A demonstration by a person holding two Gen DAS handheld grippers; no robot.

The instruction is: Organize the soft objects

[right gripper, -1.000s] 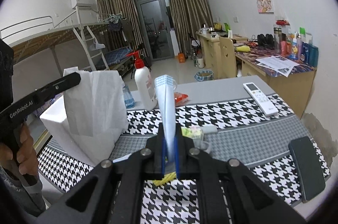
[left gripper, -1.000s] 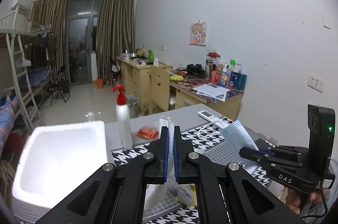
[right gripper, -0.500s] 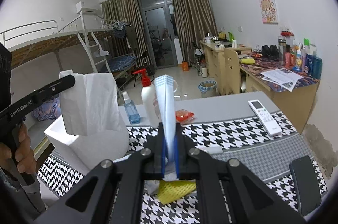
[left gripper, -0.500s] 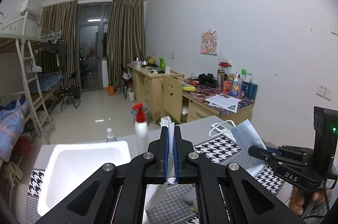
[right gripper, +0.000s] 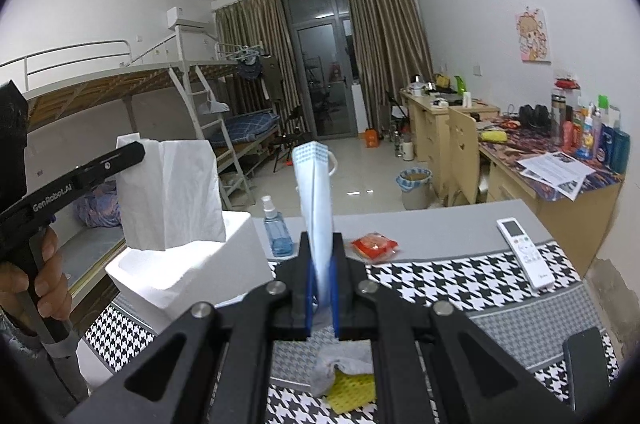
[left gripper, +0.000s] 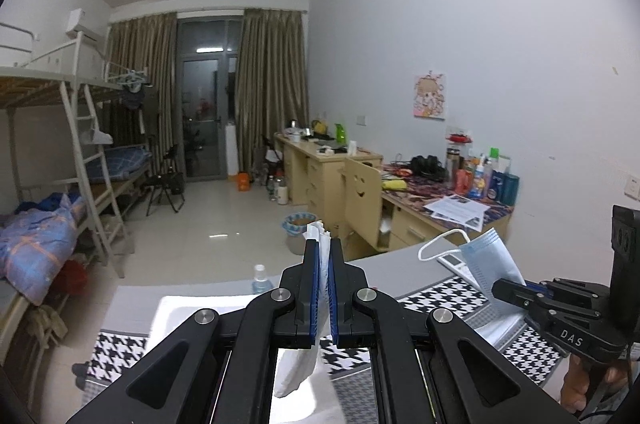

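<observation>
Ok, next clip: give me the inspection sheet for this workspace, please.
Surface: grey table with a houndstooth mat.
Job's things: white tissue held above the white foam box; blue face mask held up; grey cloth and yellow cloth lying on the mat.
Clutter: spray bottle, red packet, remote, dark phone.
Grippers: left gripper shut on the tissue; right gripper shut on the mask.
Cables: nothing seen.
Surroundings: bunk bed, desks, curtains.
</observation>
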